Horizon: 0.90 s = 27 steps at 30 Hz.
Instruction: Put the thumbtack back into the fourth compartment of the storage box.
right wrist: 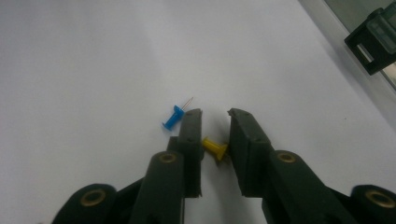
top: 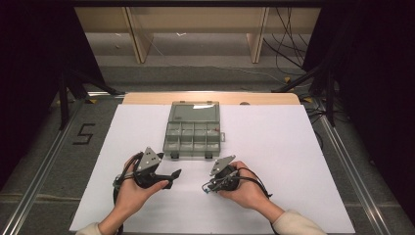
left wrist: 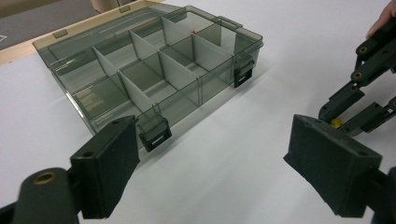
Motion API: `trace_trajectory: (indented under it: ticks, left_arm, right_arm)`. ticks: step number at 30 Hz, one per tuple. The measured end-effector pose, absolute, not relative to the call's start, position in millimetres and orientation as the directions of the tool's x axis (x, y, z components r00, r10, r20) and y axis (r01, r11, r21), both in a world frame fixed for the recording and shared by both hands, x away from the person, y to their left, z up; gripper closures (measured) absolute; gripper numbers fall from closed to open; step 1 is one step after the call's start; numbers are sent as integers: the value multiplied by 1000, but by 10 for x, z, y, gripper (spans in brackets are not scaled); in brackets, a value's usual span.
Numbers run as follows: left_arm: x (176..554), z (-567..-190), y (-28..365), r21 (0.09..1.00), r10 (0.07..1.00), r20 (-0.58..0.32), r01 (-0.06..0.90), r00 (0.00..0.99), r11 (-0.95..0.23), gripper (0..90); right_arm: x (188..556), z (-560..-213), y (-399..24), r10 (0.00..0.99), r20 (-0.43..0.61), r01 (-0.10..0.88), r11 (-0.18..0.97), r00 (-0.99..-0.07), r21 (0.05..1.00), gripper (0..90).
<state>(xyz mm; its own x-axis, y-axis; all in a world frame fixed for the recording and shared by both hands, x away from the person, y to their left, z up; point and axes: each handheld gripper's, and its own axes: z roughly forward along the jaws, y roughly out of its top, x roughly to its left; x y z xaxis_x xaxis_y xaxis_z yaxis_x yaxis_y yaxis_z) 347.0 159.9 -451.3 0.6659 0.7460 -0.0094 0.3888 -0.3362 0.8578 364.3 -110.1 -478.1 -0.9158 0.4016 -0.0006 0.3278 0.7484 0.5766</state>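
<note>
My right gripper rests low on the white sheet, its jaws nearly together with a yellow push pin crosswise between the pads, touching both. Just left of its left fingertip, a blue push pin lies loose on the sheet. In the high view my right gripper points left, toward my left gripper. My left gripper stands wide open with nothing between its pads, aimed at a smoky clear compartment box. From there the right gripper and the yellow pin appear at the right.
The compartment box sits mid-table with its lid folded back and two black latches toward me. A tiny red item lies in a far compartment. The white sheet covers the table.
</note>
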Motion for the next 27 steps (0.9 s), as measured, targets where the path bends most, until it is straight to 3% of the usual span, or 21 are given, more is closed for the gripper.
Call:
trace_trajectory:
  ticks: [27]
  left_arm:
    - [3478, -4521, 1598, 856, 741, 0, 383, 672, -347, 159]
  right_arm:
    - [3697, -4685, -1149, 459, 26, 377, 695, -888, 612, 780]
